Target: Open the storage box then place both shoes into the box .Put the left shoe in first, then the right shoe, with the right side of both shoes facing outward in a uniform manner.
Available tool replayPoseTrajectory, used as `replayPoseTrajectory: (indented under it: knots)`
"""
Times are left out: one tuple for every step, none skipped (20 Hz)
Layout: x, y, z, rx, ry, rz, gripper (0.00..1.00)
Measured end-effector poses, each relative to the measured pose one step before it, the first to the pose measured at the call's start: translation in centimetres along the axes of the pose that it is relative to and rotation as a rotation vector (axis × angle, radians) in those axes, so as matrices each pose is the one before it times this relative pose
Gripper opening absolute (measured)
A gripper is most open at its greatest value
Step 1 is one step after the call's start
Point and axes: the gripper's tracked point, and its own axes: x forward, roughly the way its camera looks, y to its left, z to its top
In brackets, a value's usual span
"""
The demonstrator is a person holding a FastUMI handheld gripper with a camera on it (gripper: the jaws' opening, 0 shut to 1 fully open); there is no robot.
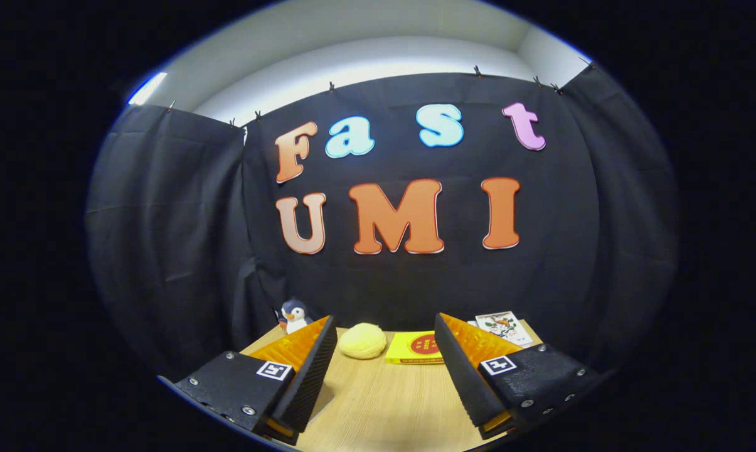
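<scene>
The gripper (385, 370) is held level above a wooden table (384, 402), its two fingers spread wide apart with nothing between them. Each finger (308, 370) carries a ribbed inner face and a flat block at its base bearing a small square marker and round screw heads. The table shows a pale, straight-grained wood finish, matt and bare in the stretch between the fingers. Just beyond the fingertips, near the table's far edge, lies a soft, rounded pale-yellow lump (362, 341) with a dull, dough-like surface. Beside it, partly behind the right finger, sits a flat yellow box (412, 348) with a red round mark on its top. To the far left corner stands a small plush penguin (294, 316), dark blue and white. At the far right lies a flat printed card (504, 327), white with coloured figures. Behind the table hangs a black cloth wall (164, 220), creased and clipped along its top edge, with a white wall (365, 50) and a strip of light above. The storage box and the shoes cannot be located from this position.
</scene>
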Motion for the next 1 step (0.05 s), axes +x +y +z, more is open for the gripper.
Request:
replayPoseTrajectory:
  knots:
    - [-0.492, -0.366, 0.922, -0.00394, -0.02361, 0.00003, 0.94]
